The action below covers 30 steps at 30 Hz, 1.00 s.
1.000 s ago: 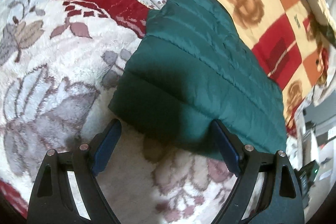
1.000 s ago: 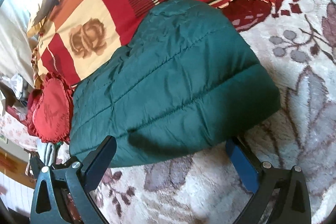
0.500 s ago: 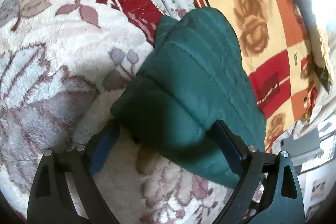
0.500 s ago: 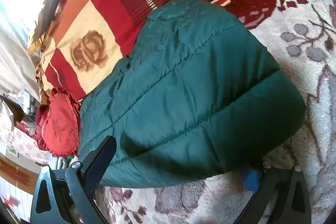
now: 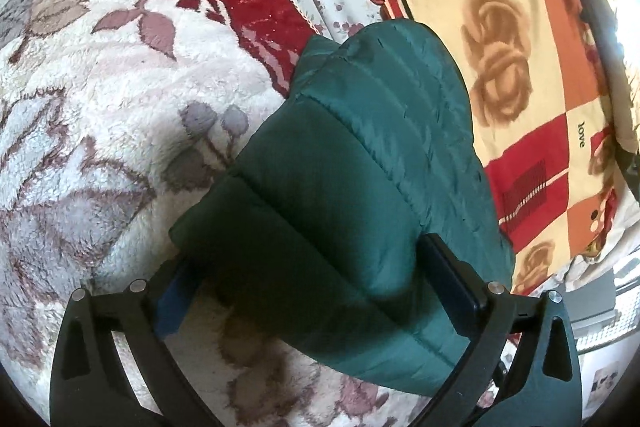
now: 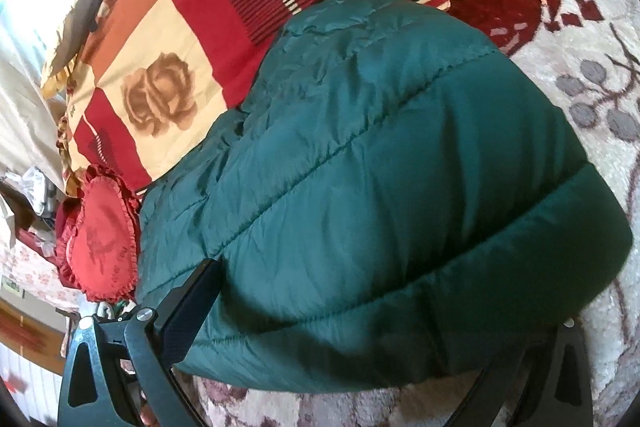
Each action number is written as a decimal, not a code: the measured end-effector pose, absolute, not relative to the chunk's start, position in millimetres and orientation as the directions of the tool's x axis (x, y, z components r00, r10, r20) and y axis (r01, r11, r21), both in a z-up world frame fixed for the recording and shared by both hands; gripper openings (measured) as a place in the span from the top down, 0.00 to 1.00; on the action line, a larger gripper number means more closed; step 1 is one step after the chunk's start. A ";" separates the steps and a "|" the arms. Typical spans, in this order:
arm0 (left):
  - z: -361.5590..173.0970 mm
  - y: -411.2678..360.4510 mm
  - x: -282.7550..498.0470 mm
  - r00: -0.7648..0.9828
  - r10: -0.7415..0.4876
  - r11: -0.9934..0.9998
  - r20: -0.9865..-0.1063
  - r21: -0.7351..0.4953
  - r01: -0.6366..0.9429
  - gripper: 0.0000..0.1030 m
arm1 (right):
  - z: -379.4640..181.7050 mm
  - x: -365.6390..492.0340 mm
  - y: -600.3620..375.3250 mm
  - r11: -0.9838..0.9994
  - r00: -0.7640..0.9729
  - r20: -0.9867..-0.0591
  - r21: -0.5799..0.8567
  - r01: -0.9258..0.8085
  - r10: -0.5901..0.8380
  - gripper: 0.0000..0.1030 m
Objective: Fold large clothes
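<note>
We see a folded green quilted jacket (image 5: 360, 187) lying on a bed, partly on a cream fleece blanket (image 5: 100, 107) with a mauve flower pattern and partly on a red and cream patchwork sheet (image 5: 520, 67) printed with roses and the word "love"; the near folded edge of the jacket bulges toward both cameras.

In the left wrist view the left claw (image 5: 320, 299) stands wide, its two fingers spread either side of the jacket's near corner; the fabric sits between them, the right-hand finger lies against the padded edge and the left-hand one is half hidden under the fold; we cannot say that the pads press on the cloth.

In the right wrist view the right claw (image 6: 360, 327) is likewise spread wide around the thick folded edge; its left-hand finger (image 6: 188, 311) rests against the jacket's side, while the other finger is almost wholly covered by the fabric; the jacket fills the gap between them.

A red heart-shaped frilled cushion (image 6: 100, 239) lies beyond the jacket at the left of that view; its ruffle shows along the top of the left wrist view.
</note>
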<state>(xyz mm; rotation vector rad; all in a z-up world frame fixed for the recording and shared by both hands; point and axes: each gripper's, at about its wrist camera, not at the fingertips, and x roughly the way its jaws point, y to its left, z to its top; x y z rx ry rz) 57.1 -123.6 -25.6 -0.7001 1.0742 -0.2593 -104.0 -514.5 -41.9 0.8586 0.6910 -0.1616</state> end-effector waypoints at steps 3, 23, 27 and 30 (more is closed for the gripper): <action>-25.6 -122.5 57.6 0.467 -0.520 0.759 -0.715 -0.638 -0.131 0.01 | -41.9 -100.7 -515.1 0.656 0.775 -0.618 0.639 0.401 0.129 0.00; 16.4 -110.5 29.8 0.489 -0.571 0.767 -0.659 -0.641 0.031 0.64 | 5.3 -129.3 -490.6 0.797 0.791 -0.605 0.519 0.309 0.087 0.69; 26.8 -94.3 -2.3 0.463 -0.590 0.769 -0.662 -0.635 0.073 0.64 | 14.7 -167.0 -475.5 0.808 0.784 -0.611 0.514 0.288 0.109 0.69; 30.8 -84.1 -30.5 0.442 -0.590 0.782 -0.676 -0.614 0.105 0.63 | 17.7 -197.6 -457.4 0.816 0.768 -0.630 0.502 0.288 0.117 0.69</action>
